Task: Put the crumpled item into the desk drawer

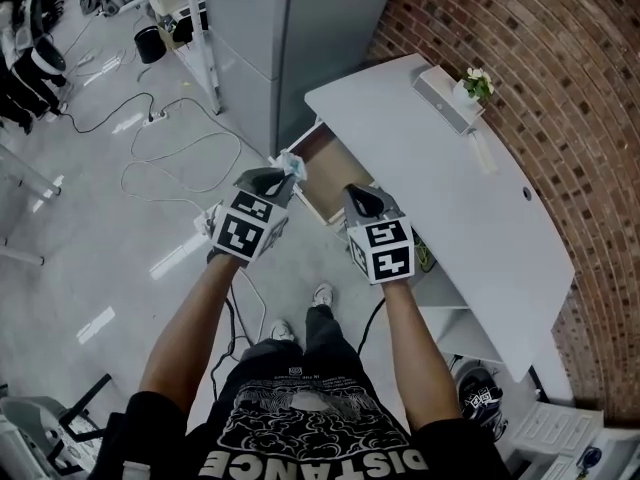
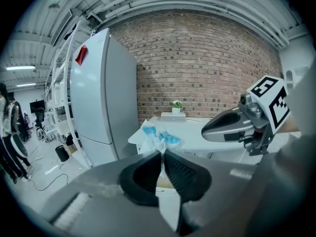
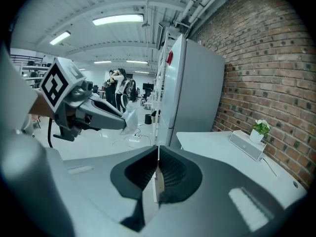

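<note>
The crumpled item (image 1: 292,165), white paper with blue patches, sticks out of my left gripper (image 1: 284,176), which is shut on it. It hangs just left of the open desk drawer (image 1: 327,171) at the near-left corner of the white desk (image 1: 470,208). In the left gripper view the crumpled item (image 2: 159,138) bunches above the closed jaws of the left gripper (image 2: 162,153). My right gripper (image 1: 360,197) is held in front of the drawer, shut with nothing in it. The right gripper view shows the right gripper (image 3: 157,158) closed, and the left gripper (image 3: 101,115) with the paper (image 3: 130,118).
A tall grey fridge (image 1: 300,38) stands left of the desk. A white box (image 1: 447,99) and a small potted plant (image 1: 478,83) sit at the desk's far end, against the brick wall (image 1: 570,98). Cables (image 1: 170,148) trail over the floor.
</note>
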